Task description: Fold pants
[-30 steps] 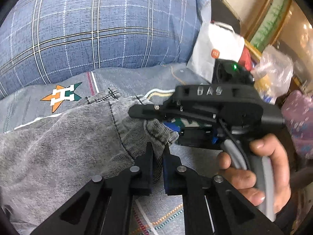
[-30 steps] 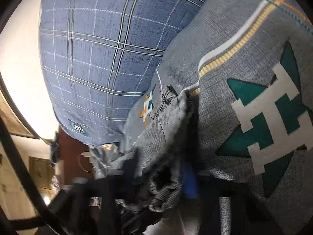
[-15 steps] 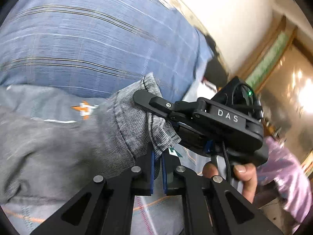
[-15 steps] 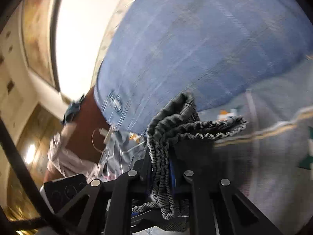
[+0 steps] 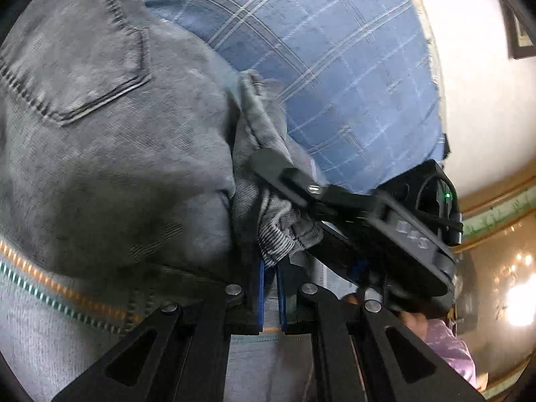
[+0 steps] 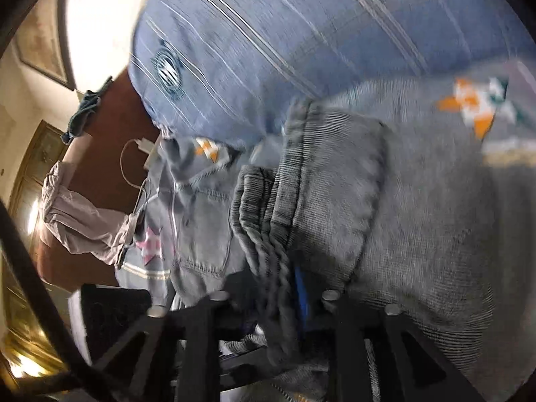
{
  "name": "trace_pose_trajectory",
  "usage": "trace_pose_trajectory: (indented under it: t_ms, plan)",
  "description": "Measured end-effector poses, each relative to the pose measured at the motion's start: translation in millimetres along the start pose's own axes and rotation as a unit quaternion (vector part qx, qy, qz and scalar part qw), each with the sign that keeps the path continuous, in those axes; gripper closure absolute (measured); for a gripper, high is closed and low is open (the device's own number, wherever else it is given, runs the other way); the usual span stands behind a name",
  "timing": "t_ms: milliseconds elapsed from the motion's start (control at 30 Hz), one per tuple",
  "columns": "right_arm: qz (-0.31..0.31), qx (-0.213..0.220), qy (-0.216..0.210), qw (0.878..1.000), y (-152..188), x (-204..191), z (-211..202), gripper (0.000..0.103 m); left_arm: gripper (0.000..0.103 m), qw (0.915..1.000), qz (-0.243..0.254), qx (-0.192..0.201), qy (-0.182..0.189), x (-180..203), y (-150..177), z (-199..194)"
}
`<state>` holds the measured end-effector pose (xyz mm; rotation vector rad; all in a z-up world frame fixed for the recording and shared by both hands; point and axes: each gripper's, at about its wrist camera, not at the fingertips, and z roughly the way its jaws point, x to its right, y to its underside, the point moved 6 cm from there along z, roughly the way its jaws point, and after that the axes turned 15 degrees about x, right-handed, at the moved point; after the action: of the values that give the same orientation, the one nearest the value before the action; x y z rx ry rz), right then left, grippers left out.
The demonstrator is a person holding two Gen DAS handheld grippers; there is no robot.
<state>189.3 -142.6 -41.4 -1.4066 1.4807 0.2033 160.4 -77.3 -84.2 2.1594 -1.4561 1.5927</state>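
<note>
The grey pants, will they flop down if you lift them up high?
Probably yes. The grey pants already sag and bunch into folds where the left hand-held gripper pinches them, so they look floppy, not stiff. The stacked layers in the right hand-held gripper look thick, so likely a bit heavy. The ribbed cloth seems unlikely to slip.

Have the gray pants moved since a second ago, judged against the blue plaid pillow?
Yes. The pants have been lifted: in the left wrist view they now cover part of the pillow they earlier lay below.

Grey pants point(image 5: 110, 154), blue plaid pillow point(image 5: 351, 67)
</note>
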Motion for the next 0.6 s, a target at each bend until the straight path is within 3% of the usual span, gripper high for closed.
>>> trace_pose_trajectory:
  t_ms: [33, 100, 200, 300, 367, 400, 467, 500, 600]
  plan:
    - [0.007, 0.006, -0.010, 1.000, -2, -1, -5, 0.065, 0.097, 1.0000, 0.004, 0.007, -0.003, 0, -3, -2]
    - [0.006, 0.032, -0.014, 0.999, -11, -2, -22, 0.037, 0.097, 0.9998, 0.000, 0.022, -0.003, 1, -9, -6]
    - [-0.003, 0.085, -0.012, 0.996, -29, -4, -52, 0.035, 0.097, 0.9993, 0.001, 0.019, -0.031, -7, -11, -1]
    - [0.025, 0.094, 0.015, 0.995, -29, 20, -60, 0.035, 0.077, 0.9975, -0.019, 0.031, -0.061, -13, -7, -5]
    - [0.034, 0.082, 0.020, 0.996, -21, 28, -55, 0.040, 0.041, 0.9971, -0.019, 0.043, -0.059, -9, -9, -12]
    - [0.027, 0.079, 0.020, 0.996, -19, 26, -54, 0.042, 0.035, 0.9969, -0.015, 0.055, -0.054, -5, -12, -17]
    - [-0.005, 0.065, 0.027, 0.998, -14, 15, -49, 0.045, 0.033, 0.9944, 0.000, 0.086, -0.062, 0, -21, -27]
    - [-0.027, 0.051, 0.033, 0.998, -9, 8, -44, 0.059, 0.033, 0.9930, 0.002, 0.098, -0.066, -1, -27, -31]
    - [-0.068, -0.005, 0.071, 0.995, 8, 3, -29, 0.078, 0.033, 0.9929, -0.017, 0.095, -0.069, -8, -35, -31]
